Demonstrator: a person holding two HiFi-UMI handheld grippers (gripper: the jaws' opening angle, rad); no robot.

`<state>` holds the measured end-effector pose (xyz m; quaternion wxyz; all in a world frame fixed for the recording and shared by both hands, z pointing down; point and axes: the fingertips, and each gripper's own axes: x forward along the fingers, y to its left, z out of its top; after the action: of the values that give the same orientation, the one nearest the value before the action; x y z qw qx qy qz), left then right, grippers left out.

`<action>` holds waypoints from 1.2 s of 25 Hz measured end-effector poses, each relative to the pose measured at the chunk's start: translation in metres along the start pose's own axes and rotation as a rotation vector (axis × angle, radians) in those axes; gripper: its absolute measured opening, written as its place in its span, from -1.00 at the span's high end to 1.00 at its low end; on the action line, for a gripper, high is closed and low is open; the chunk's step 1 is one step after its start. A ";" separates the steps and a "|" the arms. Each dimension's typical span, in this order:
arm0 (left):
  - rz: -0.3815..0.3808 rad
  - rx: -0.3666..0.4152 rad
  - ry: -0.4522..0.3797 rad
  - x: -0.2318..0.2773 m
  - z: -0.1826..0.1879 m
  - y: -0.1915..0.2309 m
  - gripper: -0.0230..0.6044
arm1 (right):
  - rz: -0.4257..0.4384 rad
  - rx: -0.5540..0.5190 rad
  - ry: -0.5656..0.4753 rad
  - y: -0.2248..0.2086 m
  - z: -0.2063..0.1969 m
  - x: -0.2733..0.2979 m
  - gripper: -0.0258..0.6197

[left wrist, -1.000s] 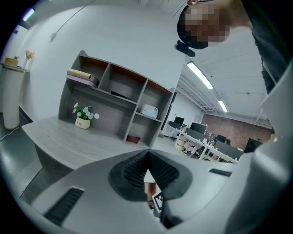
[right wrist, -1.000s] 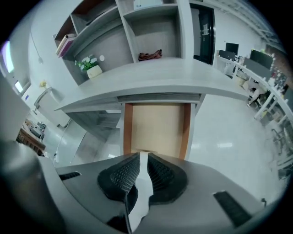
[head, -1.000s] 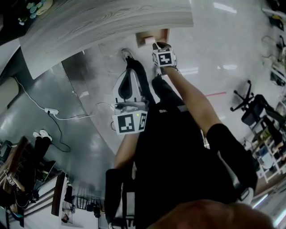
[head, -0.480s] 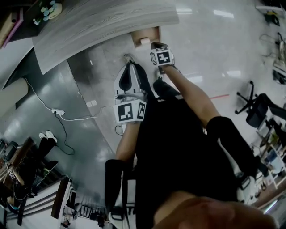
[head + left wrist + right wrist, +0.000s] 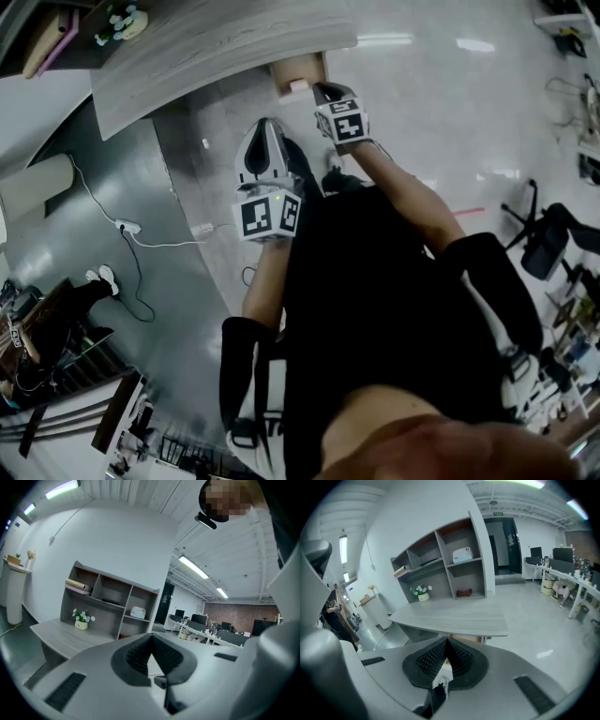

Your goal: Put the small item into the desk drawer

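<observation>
The grey wood-grain desk (image 5: 225, 42) fills the top of the head view. Under its front edge a brown drawer (image 5: 300, 70) stands open, with a small white item (image 5: 298, 86) lying in it. My right gripper (image 5: 324, 91) hovers just right of the drawer, shut, with nothing held. My left gripper (image 5: 266, 125) hangs lower left of the drawer, pointing at the desk, jaws together and empty. In the right gripper view the shut jaws (image 5: 446, 643) point over the desk top (image 5: 454, 616). The left gripper (image 5: 151, 639) looks towards the desk (image 5: 61, 632) and shelves.
A shelf unit (image 5: 440, 559) with a small flower pot (image 5: 423, 594) stands on the desk's far side. A power strip with cables (image 5: 127, 228) lies on the shiny floor at left. An office chair (image 5: 539, 239) is at right, and a seated person (image 5: 47, 319) at far left.
Both grippers have risen towards the head camera. The right gripper has drawn back from the drawer, where the white item stays. The left gripper has lifted and moved nearer the desk.
</observation>
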<state>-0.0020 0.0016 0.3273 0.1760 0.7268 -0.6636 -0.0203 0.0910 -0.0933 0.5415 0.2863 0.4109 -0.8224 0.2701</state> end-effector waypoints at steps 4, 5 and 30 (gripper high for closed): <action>0.013 0.014 -0.014 -0.016 0.005 -0.014 0.93 | 0.038 -0.037 -0.090 0.009 0.017 -0.036 0.92; 0.017 0.014 -0.018 -0.021 0.006 -0.016 0.93 | 0.046 -0.045 -0.110 0.010 0.019 -0.045 0.92; -0.037 0.073 -0.031 -0.070 0.043 0.004 0.93 | 0.124 -0.071 -0.410 0.092 0.077 -0.213 0.92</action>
<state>-0.0257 0.0596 0.2740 0.1384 0.7445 -0.6530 -0.0107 0.1014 0.0126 0.3215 0.1100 0.3957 -0.8960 0.1686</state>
